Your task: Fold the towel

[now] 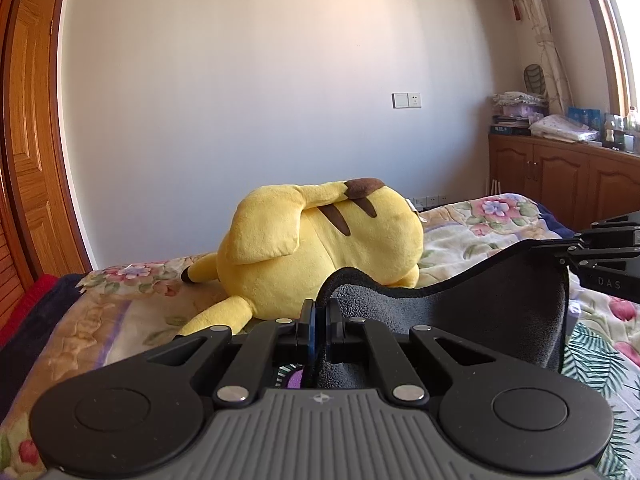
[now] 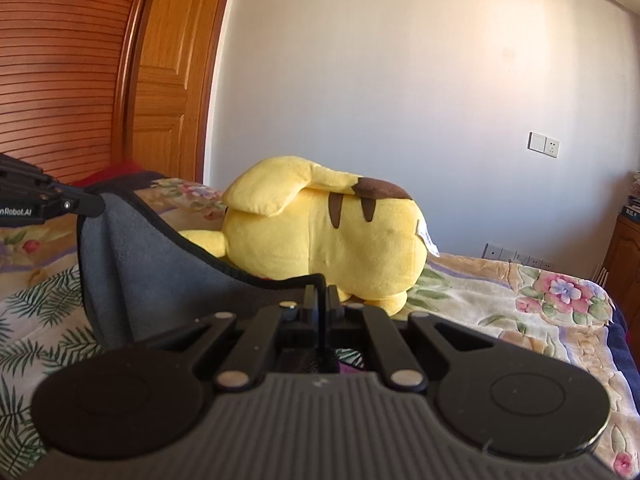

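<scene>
A dark grey towel with a black hem hangs stretched between my two grippers above the bed. My left gripper is shut on one top corner of it. My right gripper is shut on the other top corner; the towel sags in a curve between them. The right gripper also shows in the left wrist view at the right edge, and the left gripper shows in the right wrist view at the left edge. The towel's lower part is hidden behind the gripper bodies.
A big yellow plush toy lies on the floral bedspread just beyond the towel. A wooden door stands at the left, a low wooden cabinet with clutter at the right, a bare wall behind.
</scene>
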### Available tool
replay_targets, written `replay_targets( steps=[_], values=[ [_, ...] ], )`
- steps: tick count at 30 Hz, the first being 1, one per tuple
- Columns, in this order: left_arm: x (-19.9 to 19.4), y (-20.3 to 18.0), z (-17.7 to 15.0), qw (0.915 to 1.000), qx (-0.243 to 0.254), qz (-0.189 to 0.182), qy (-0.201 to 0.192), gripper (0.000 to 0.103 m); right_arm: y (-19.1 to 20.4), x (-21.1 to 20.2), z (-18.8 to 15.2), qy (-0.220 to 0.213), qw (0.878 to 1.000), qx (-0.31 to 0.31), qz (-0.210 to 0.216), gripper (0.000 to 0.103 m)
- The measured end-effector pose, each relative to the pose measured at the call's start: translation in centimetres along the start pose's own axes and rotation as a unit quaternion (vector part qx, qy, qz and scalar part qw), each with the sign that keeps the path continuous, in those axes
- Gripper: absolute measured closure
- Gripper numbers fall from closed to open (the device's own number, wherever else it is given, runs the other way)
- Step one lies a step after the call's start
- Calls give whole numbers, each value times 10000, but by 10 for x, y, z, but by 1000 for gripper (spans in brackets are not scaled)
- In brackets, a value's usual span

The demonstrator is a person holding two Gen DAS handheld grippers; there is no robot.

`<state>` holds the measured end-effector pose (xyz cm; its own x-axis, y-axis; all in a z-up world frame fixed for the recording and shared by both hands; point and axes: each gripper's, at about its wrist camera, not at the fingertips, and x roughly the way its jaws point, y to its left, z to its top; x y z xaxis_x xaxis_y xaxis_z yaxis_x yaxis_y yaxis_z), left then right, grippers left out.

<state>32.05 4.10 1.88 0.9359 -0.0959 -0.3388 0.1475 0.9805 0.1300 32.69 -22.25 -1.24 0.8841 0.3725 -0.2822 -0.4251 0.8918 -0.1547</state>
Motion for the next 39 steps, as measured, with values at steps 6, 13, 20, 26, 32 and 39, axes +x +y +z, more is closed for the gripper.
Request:
replay_targets(
  steps=[6, 13, 20, 26, 32, 39],
  values=[
    [19, 4, -2, 9999, 47, 124, -19, 103, -1, 14, -1, -102, 9999, -91, -75, 99],
    [42, 8, -8, 9997, 77, 251, 11, 103, -9, 37, -8, -82, 9998, -62, -165, 99],
    [78, 13, -25, 9993, 47, 299, 200, 103, -12, 63, -25, 143, 9995, -193, -188, 99],
    [109, 14, -43, 9986, 32, 323, 412, 103, -14, 87, -43, 414, 9987, -252, -186, 99],
    [130, 10, -64, 9968, -3, 353, 720, 103, -10, 109, -60, 727, 9968, -324, -116, 99],
    [129, 6, -69, 9969, -22, 342, 711, 73, -8, 110, -66, 786, 9963, -300, -198, 89]
  ],
)
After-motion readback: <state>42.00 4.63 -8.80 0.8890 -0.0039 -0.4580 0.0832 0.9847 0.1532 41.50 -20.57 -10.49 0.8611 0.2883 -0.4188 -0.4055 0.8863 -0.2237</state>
